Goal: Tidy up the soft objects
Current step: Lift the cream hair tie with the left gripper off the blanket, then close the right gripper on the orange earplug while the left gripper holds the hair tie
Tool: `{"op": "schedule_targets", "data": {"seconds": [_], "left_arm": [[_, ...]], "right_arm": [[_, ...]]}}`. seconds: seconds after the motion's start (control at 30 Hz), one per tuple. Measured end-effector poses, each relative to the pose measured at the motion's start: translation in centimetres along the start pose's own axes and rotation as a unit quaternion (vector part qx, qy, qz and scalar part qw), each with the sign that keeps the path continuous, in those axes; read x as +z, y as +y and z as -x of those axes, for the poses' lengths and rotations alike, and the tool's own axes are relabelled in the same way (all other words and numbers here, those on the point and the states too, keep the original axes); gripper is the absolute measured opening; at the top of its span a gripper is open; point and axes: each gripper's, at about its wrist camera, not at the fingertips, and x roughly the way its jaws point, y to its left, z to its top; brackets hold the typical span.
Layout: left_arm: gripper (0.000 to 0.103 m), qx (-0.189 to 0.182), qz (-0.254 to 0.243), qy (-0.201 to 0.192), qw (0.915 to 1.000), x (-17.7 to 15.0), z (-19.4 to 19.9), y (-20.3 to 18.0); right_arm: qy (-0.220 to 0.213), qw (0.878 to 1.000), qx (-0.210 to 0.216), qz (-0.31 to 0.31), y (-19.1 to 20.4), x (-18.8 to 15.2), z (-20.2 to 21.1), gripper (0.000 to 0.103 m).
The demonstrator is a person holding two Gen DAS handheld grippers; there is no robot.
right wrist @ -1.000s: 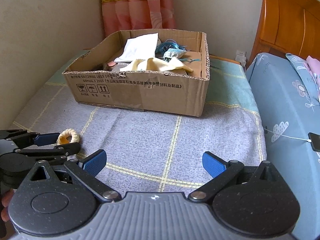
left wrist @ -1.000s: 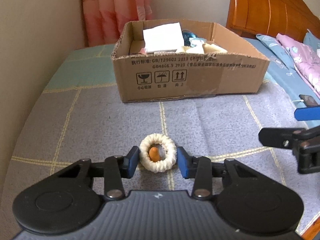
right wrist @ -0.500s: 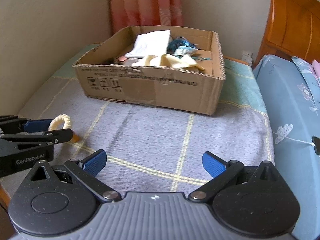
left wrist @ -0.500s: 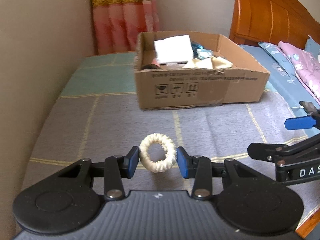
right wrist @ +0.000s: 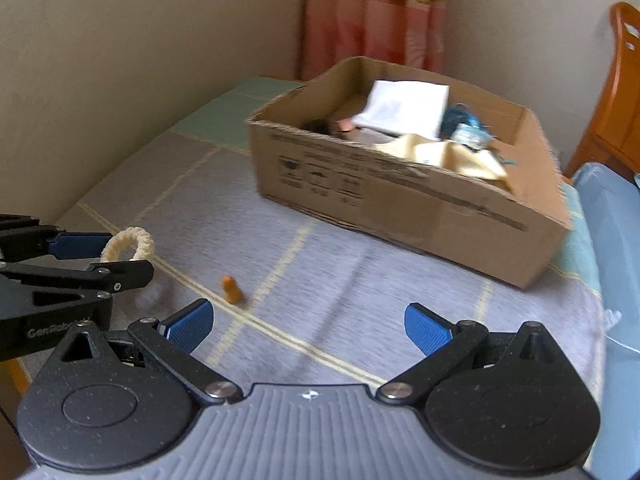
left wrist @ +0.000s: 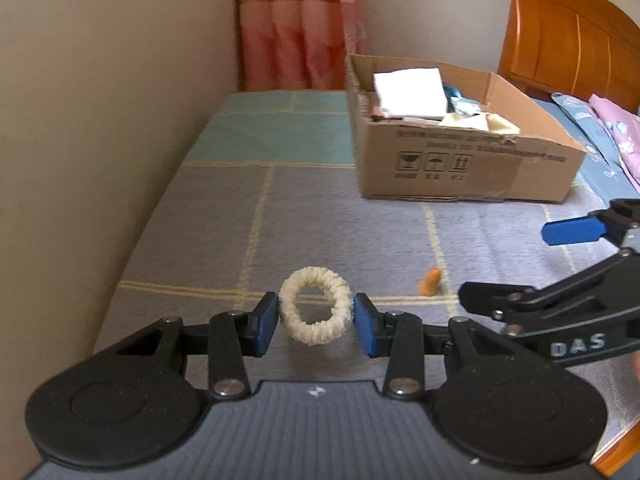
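Observation:
My left gripper (left wrist: 316, 318) is shut on a cream fuzzy scrunchie (left wrist: 316, 310) and holds it above the grey blanket; the scrunchie (right wrist: 129, 245) also shows at the left of the right wrist view. A small orange soft piece (left wrist: 430, 282) lies on the blanket to the right of it, and shows ahead of my right gripper (right wrist: 231, 290). My right gripper (right wrist: 308, 326) is open and empty, low over the blanket. A cardboard box (left wrist: 464, 172) holding a white cloth (left wrist: 410, 94), a cream cloth (right wrist: 444, 154) and blue items stands further back.
A beige wall (left wrist: 100, 120) runs along the bed's left side. A pink curtain (left wrist: 300, 24) hangs behind the box. A wooden headboard (left wrist: 568, 40) and blue and pink bedding (left wrist: 604, 132) are at the right. The bed's wooden edge (left wrist: 616, 448) is near, bottom right.
My left gripper has lifted the scrunchie off the blanket and swung left, uncovering the orange piece that lay in its middle. My right gripper has turned left, staying open.

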Motion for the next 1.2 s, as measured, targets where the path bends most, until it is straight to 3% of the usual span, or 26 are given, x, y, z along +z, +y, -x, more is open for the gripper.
{"op": "schedule_targets", "data": {"seconds": [0.37, 0.73, 0.93, 1.07, 1.2], "left_arm": [[0.04, -0.003, 0.018, 0.005, 0.9998, -0.2, -0.5, 1.9], [0.04, -0.016, 0.015, 0.007, 0.9997, -0.2, -0.9, 1.6], [0.04, -0.014, 0.015, 0.007, 0.9998, -0.2, -0.9, 1.6], [0.04, -0.011, 0.017, 0.008, 0.9998, -0.3, -0.9, 1.9], [0.04, -0.01, 0.018, 0.008, 0.9998, -0.3, -0.9, 1.9]], "right_arm": [[0.006, 1.0, -0.017, 0.007, 2.0, 0.6, -3.6, 0.101], [0.004, 0.998, -0.044, -0.042, -0.9, 0.2, -3.0, 0.099], [0.007, 1.0, -0.021, -0.014, 0.6, -0.2, -2.6, 0.084], [0.01, 1.0, 0.0, 0.002, 2.1, -0.6, -2.8, 0.06], [-0.002, 1.0, 0.015, 0.012, 3.0, -0.8, -2.8, 0.055]]}}
